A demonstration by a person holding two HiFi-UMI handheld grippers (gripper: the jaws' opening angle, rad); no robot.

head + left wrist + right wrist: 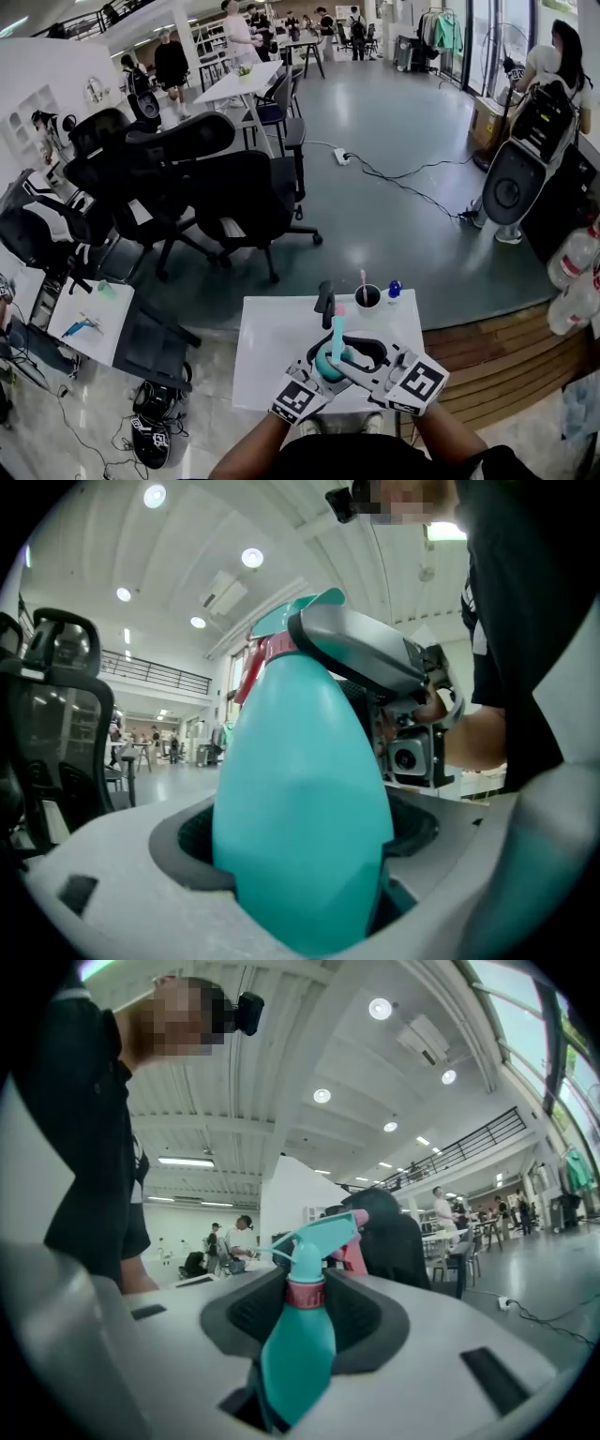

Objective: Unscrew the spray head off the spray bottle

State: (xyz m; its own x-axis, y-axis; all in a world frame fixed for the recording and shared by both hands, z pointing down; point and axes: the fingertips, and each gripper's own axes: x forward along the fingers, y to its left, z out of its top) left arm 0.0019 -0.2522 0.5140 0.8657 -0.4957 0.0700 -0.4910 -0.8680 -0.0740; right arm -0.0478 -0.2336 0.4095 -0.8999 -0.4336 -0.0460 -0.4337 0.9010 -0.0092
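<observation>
A teal spray bottle (pixel 328 366) is held in the air over the near part of a white table (pixel 281 342). My left gripper (pixel 319 375) is shut on the bottle's wide body (pixel 300 799), which fills the left gripper view. The teal spray head (pixel 314 1237) has a pink trigger and a pink screw collar (pixel 305 1293). My right gripper (pixel 305 1302) comes from the opposite side, and its dark pads are shut on that collar. In the head view the right gripper (pixel 354 354) sits to the right of the spray head (pixel 337 336). The bottle's base is hidden.
At the table's far edge stand a dark cup (pixel 367 297) with a pink stick in it, a black object (pixel 324 302) and a small blue-capped bottle (pixel 394 289). Black office chairs (pixel 187 187) crowd the floor behind. A wooden platform (pixel 487 347) lies at the right.
</observation>
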